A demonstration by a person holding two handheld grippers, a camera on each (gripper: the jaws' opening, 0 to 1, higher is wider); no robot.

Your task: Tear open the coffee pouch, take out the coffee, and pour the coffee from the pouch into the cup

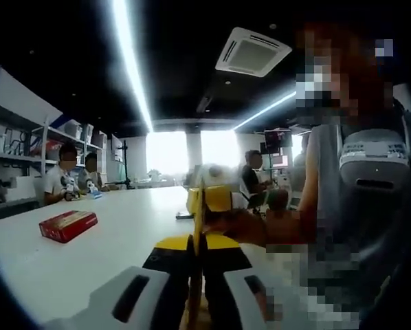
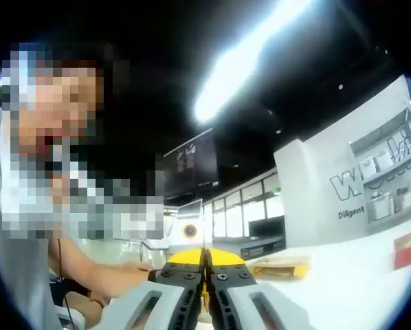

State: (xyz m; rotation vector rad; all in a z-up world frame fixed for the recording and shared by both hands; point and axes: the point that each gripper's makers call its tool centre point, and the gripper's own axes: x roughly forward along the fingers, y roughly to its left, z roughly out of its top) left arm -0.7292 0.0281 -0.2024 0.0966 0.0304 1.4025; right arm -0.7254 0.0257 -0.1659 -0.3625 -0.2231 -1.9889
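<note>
In the left gripper view my left gripper (image 1: 197, 242) is shut on the coffee pouch (image 1: 198, 213), a thin tan-yellow sheet seen edge-on that rises upright between its yellow-tipped jaws. Just beyond, my right gripper (image 1: 216, 198) meets the same pouch from the far side, with the person's hand (image 1: 243, 227) behind it. In the right gripper view my right gripper (image 2: 205, 256) is shut, and a narrow yellow strip of the pouch (image 2: 205, 294) shows between its jaws. Both grippers hang above the white table (image 1: 123, 234).
A red box (image 1: 68, 225) lies on the table to the left, seen also as the red box (image 2: 407, 247). A flat tan packet (image 2: 278, 265) lies on the table (image 2: 350, 282). Several people sit at the far end. The person holding the grippers stands close on the right.
</note>
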